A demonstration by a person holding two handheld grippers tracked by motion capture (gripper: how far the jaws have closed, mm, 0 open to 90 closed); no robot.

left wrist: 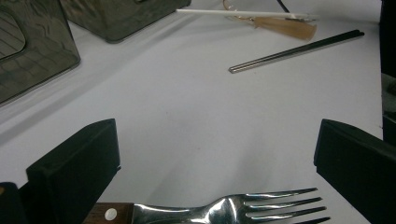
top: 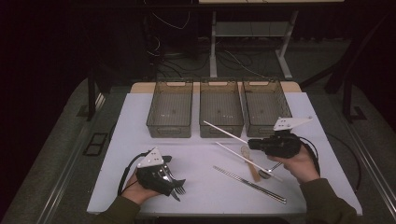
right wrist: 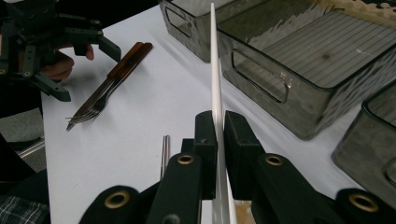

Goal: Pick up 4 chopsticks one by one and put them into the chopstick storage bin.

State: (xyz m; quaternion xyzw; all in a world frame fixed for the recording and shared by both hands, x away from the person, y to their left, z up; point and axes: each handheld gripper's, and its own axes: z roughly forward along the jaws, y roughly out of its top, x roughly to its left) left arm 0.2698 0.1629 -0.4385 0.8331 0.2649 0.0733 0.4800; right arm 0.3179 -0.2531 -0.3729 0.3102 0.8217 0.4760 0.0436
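White chopstick (right wrist: 215,70) pinched between pressed right gripper (right wrist: 219,126) jaws; fork (left wrist: 243,209), plain in left gripper view, beneath spread left gripper (top: 164,177).

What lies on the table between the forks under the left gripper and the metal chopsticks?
Nothing: in the left gripper view, bare white table runs from the fork between the open jaws up to the metal chopsticks. The high view agrees.

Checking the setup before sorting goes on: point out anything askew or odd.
Nothing looks damaged or spilled. The three bins stand in a tidy row; only the loose cutlery lies scattered at angles, and one white chopstick is clamped in the right gripper.
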